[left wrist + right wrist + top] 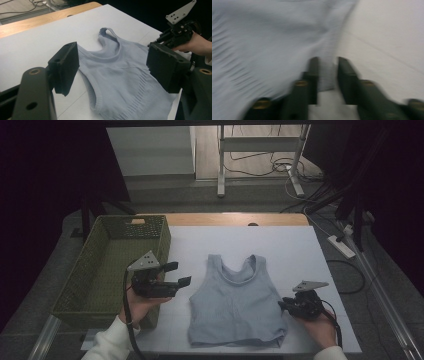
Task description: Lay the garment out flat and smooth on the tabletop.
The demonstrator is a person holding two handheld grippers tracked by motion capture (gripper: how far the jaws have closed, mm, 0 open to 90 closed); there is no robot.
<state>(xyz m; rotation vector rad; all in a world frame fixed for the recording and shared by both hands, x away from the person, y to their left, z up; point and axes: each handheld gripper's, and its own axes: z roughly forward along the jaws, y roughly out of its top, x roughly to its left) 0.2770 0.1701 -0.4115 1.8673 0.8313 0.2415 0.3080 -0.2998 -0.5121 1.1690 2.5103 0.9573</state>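
Note:
A light blue ribbed tank top point(235, 300) lies flat on the white table point(300, 250), straps toward the far side. My left gripper point(179, 274) hovers just left of it, near its left strap, jaws wide open and empty. In the left gripper view the top point(120, 75) lies beyond the open left gripper point(115, 66). My right gripper point(283, 304) sits low at the top's right side seam. In the blurred right gripper view the right gripper point(328, 72) has its jaws close together, with the top's ribbed edge point(326, 72) lying between them and a narrow gap left.
An olive woven basket point(100, 270) stands at the table's left edge, right behind my left hand. A wooden strip point(235, 219) borders the far side. On the floor beyond are a metal stand point(220, 165), cables and a power strip point(342, 246).

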